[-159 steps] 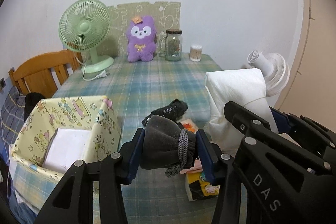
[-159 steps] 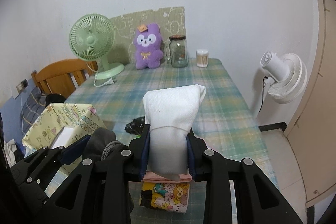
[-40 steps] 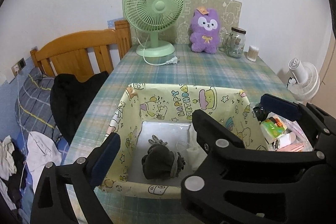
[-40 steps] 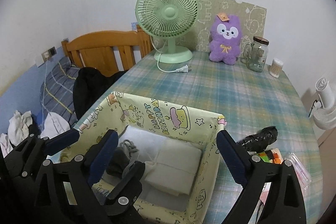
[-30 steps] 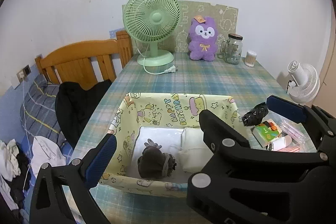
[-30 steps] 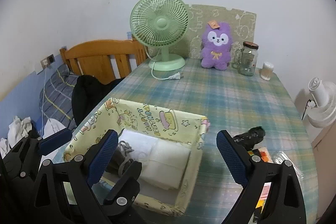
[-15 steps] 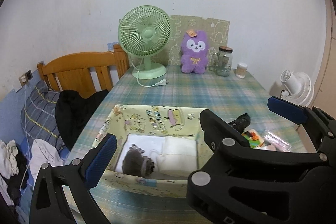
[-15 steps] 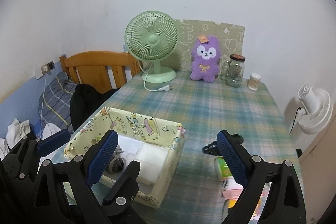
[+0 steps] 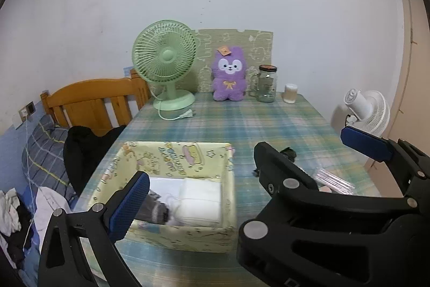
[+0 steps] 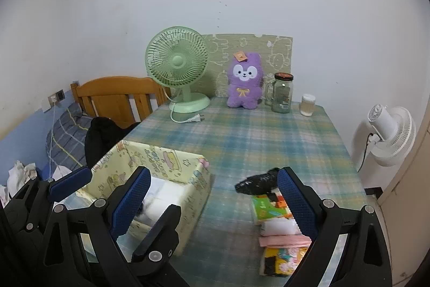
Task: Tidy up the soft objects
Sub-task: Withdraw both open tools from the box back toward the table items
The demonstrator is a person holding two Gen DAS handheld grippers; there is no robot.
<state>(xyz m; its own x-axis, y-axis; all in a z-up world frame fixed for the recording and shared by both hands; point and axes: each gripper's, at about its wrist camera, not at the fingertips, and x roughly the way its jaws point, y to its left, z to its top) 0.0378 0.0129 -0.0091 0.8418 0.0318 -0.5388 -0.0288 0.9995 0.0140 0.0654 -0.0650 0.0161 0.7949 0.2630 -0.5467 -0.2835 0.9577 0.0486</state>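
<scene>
L gripper (image 9: pixel 242 174): our jaws spread wide, empty — held above table, over box's near edge.
R gripper (image 10: pixel 212 201): also spread wide, nothing btwn pads, raised above table.
Box (image 9: pixel 174 152): just ahead; grey pouch (image 9: pixel 156 209) + white pouch (image 9: pixel 200 202) lie inside, side by side.
Black bundle (image 10: pixel 256 180): on cloth w/ packets (image 10: pixel 271 209), right of box.
Far: green fan (image 10: pixel 177 63), purple plush (image 10: pixel 244 81).

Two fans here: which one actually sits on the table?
The green fan does; its round base rests on the plaid tablecloth beside the purple plush toy. The white fan is off the table's right edge.
</scene>
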